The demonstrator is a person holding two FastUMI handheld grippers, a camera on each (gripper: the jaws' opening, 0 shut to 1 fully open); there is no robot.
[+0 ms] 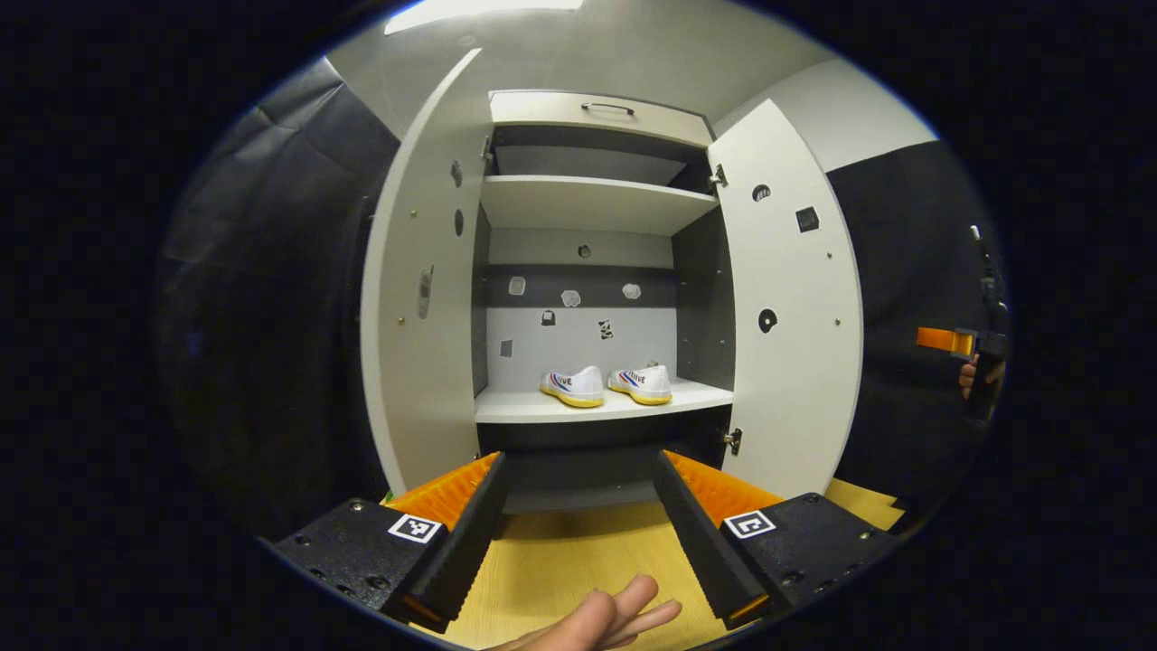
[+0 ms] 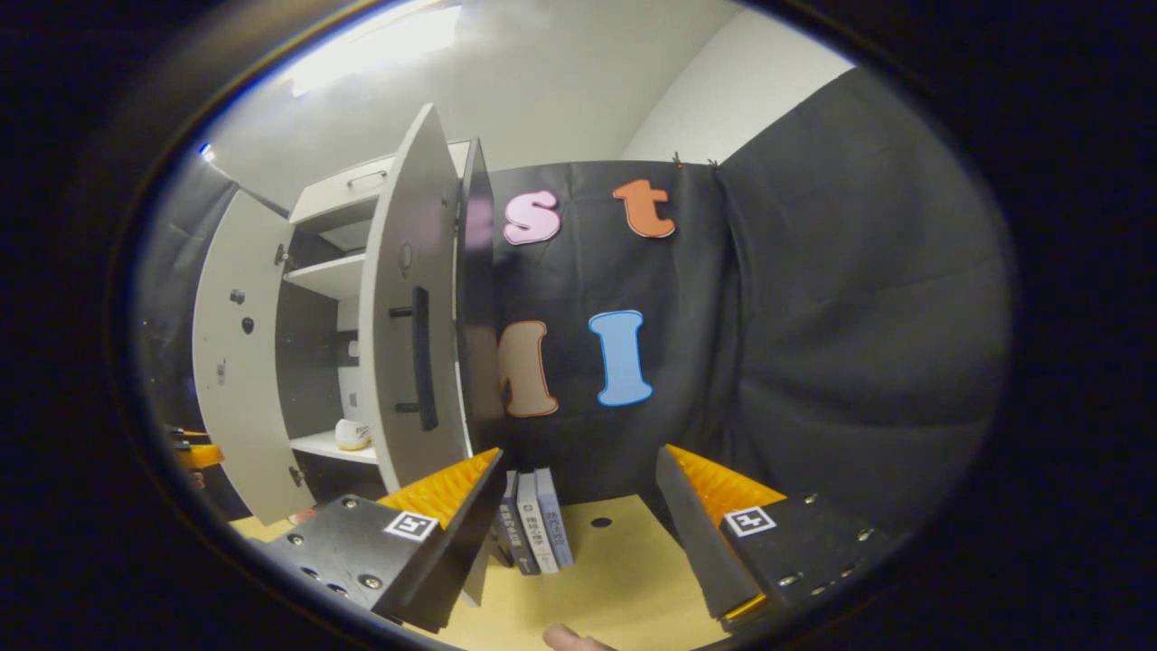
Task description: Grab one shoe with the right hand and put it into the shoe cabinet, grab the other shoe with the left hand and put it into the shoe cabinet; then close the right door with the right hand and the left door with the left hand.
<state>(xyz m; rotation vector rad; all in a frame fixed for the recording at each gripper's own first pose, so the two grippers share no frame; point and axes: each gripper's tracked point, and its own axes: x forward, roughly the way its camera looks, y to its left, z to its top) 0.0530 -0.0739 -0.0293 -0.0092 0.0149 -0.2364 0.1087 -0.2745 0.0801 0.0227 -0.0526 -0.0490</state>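
Two white shoes with yellow soles, the left one (image 1: 575,386) and the right one (image 1: 642,382), stand side by side on the lower shelf (image 1: 542,407) of the open shoe cabinet. Both doors hang wide: the left door (image 1: 418,298) and the right door (image 1: 791,307). My left gripper (image 1: 578,466) is open and empty, facing the cabinet from a short way back. My right gripper (image 2: 578,461) is open too, beside the right door's outer face (image 2: 416,307) with its dark handle (image 2: 421,357). One shoe (image 2: 352,435) peeks out behind that door.
A drawer with a handle (image 1: 607,108) tops the cabinet, above an upper shelf (image 1: 587,194). Several books (image 2: 533,529) stand on the wooden table (image 2: 624,561) beside the cabinet. The other gripper (image 1: 949,341), in a hand, shows far right in the left gripper view.
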